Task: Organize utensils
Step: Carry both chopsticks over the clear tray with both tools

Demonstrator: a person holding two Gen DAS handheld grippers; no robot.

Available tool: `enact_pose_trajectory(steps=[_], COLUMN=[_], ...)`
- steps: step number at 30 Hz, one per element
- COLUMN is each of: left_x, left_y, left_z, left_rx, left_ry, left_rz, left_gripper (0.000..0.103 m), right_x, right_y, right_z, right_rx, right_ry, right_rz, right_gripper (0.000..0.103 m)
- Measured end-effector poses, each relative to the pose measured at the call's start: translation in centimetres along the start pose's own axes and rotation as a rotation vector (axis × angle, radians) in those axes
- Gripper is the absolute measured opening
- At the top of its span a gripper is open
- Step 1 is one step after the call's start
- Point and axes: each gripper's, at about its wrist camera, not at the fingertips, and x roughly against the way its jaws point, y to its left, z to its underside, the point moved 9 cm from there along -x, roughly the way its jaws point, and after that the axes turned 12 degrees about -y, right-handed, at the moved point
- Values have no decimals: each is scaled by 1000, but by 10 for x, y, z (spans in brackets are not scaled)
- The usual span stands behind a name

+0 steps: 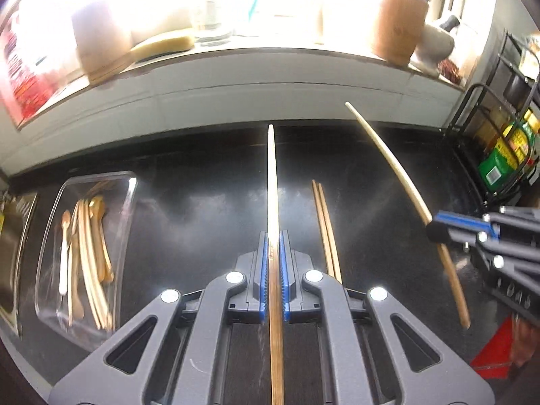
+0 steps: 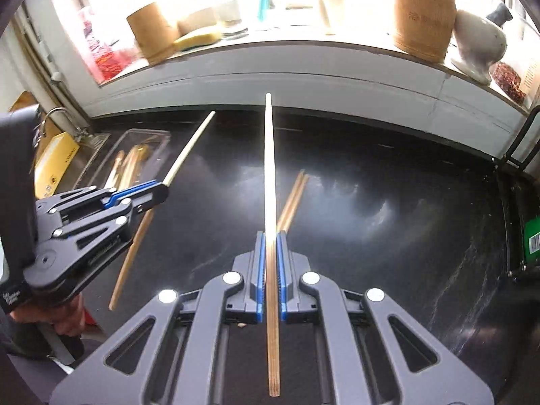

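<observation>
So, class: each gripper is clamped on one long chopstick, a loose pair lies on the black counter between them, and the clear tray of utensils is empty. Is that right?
Not quite: the clear tray is not empty. The left wrist view shows several wooden utensils lying in it. The rest holds: the left gripper and right gripper each clamp one chopstick, and the loose pair lies on the counter.

Left claw [image 1: 274, 239] and right claw [image 2: 270, 238] clamped.

Yellow sponge [image 1: 165, 44] and wooden canister [image 1: 398, 27] sit on windowsill [image 1: 270, 54].

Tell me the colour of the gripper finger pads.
Blue pads, seen best in the left wrist view.
</observation>
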Motion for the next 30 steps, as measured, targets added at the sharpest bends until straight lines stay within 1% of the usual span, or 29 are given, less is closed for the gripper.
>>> enact_pose_trajectory(steps=[5, 9, 17, 21, 25, 30], left_x=[26, 40, 64, 72, 75, 73], left_y=[19, 48, 137, 195, 244, 293], left_z=[11, 20, 30, 39, 51, 63], left_rx=[2, 20, 77, 113, 145, 184], left_ry=[-3, -2, -11, -2, 17, 39], left_rz=[-23, -45, -119, -167, -201, -221], left_gripper=[6, 6, 6, 6, 6, 6], right_x=[15, 9, -23, -45, -75, -103], right_y=[37, 74, 166, 217, 269, 312], right_z=[5, 2, -10, -17, -23, -28], right_rx=[33, 61, 107, 110, 95, 58], right_ry=[-12, -15, -8, 6, 36, 82], right_rz=[-13, -36, -105, -155, -205, -237], right_gripper=[7, 7, 7, 7, 7, 7])
